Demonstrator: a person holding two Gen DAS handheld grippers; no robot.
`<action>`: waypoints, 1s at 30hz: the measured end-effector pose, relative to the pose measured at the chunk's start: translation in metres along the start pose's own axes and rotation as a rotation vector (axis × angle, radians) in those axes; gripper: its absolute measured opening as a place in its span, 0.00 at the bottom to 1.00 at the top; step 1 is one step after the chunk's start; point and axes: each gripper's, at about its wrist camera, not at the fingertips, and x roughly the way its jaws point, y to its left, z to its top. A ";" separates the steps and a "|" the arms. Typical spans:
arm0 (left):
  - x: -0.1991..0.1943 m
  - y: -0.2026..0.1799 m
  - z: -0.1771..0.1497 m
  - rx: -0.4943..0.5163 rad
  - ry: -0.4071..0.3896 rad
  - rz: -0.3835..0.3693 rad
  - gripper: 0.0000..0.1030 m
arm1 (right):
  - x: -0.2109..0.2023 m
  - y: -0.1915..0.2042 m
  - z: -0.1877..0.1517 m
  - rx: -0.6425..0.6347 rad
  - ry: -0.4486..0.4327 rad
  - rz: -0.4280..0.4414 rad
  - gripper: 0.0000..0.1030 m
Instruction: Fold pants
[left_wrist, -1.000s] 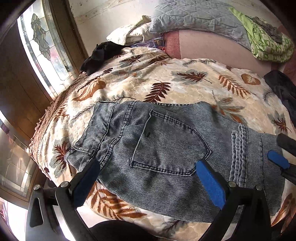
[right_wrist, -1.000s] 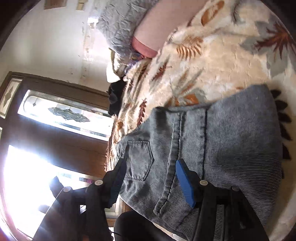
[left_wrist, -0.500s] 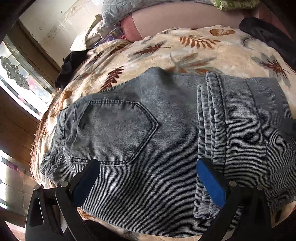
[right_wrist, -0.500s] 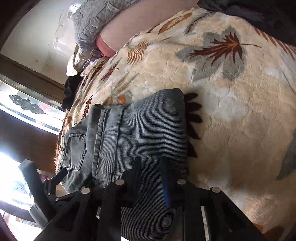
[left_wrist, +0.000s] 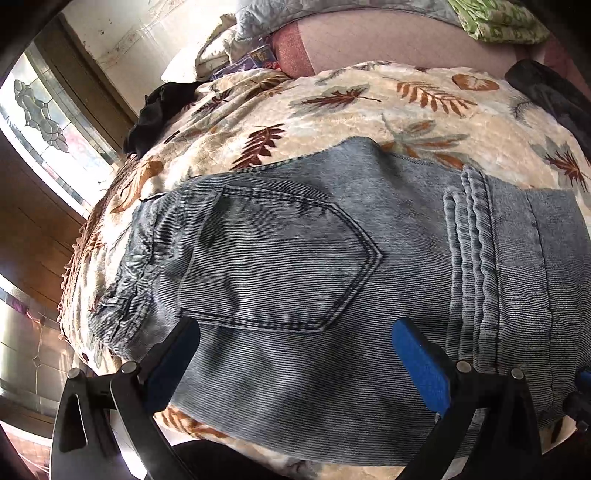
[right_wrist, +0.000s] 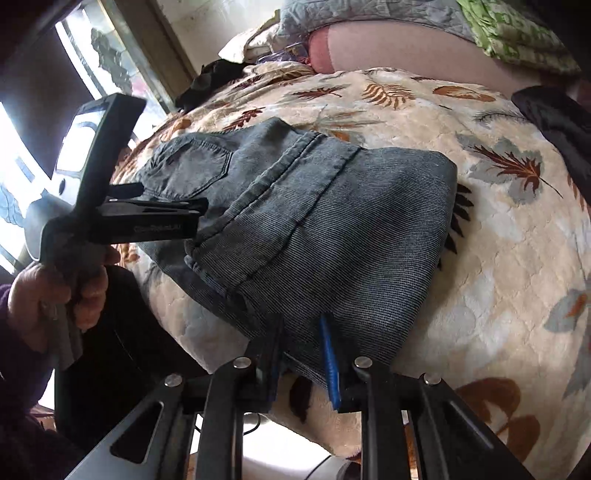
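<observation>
Folded gray denim pants (right_wrist: 314, 221) lie on a leaf-print bedspread (right_wrist: 498, 258) at the bed's near edge. The right gripper (right_wrist: 301, 354), its jaws just closed, pinches the near edge of the fold; the left gripper (left_wrist: 295, 354) hovers spread above the back pocket (left_wrist: 273, 258). A pinch catching only the top layers would likely let the stack slide apart when lifted.

One pair of jeans (left_wrist: 295, 280), two grippers (left_wrist: 295, 354) (right_wrist: 301, 354), one leaf blanket (left_wrist: 369, 107), one green cloth (left_wrist: 495, 18), one hand (right_wrist: 55, 295).

Both wrist views close, angled down; share folded jeans (left_wrist: 295, 277), bedspread (right_wrist: 498, 258).
</observation>
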 end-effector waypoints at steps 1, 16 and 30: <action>-0.004 0.011 0.001 -0.023 -0.008 0.001 1.00 | -0.006 -0.006 0.001 0.042 -0.018 0.030 0.22; 0.010 0.279 -0.056 -0.581 0.125 0.131 1.00 | -0.026 0.000 0.037 0.196 -0.233 0.095 0.33; 0.072 0.261 -0.056 -0.773 0.242 -0.205 1.00 | -0.016 0.001 0.040 0.184 -0.225 0.085 0.33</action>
